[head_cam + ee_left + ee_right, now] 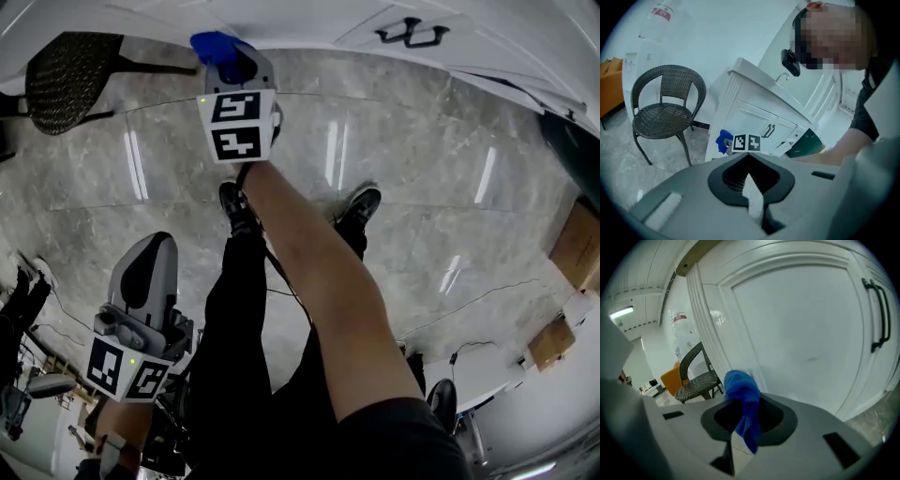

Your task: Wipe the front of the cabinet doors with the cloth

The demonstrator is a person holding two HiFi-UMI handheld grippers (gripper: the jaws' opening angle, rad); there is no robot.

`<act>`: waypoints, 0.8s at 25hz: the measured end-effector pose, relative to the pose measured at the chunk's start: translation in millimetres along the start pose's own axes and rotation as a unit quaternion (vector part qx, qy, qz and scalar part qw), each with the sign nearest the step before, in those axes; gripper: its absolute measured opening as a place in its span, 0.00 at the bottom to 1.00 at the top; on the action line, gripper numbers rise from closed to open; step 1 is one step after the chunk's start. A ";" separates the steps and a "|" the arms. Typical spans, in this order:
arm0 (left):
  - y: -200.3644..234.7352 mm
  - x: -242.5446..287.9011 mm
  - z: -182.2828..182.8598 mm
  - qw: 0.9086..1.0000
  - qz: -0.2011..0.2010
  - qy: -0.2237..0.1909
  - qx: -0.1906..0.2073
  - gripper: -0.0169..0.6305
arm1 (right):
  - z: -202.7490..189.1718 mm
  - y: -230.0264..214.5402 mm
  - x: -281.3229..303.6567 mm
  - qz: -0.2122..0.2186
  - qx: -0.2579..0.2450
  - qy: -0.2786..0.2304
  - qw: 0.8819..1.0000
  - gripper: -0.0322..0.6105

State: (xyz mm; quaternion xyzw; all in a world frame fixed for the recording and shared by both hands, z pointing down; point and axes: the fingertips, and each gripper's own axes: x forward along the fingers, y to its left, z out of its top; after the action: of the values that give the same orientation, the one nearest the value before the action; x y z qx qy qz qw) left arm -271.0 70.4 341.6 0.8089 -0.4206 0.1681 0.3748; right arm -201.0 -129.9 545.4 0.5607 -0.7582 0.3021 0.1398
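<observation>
Bunched blue cloth (743, 401) in right gripper (737, 431), panelled cabinet door (801, 333)

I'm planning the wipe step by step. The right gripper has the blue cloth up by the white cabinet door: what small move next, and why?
Probably ease the right gripper forward until the blue cloth presses flat on the cabinet door. Its jaws are shut on the cloth, which points at the panel, but contact isn't clear. The left gripper is shut and empty.
</observation>
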 end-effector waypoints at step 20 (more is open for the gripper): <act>-75.8 69.3 -46.2 0.998 -0.045 0.048 -0.003 0.03 | -20.1 -205.3 -53.7 -0.131 0.042 0.008 0.991 0.16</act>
State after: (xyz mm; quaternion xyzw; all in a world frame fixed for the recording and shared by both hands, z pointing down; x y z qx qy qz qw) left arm -167.0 94.2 377.7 0.8168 -0.3659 0.1891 0.4040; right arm 6.2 -115.2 593.3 0.6580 -0.6639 0.3171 0.1601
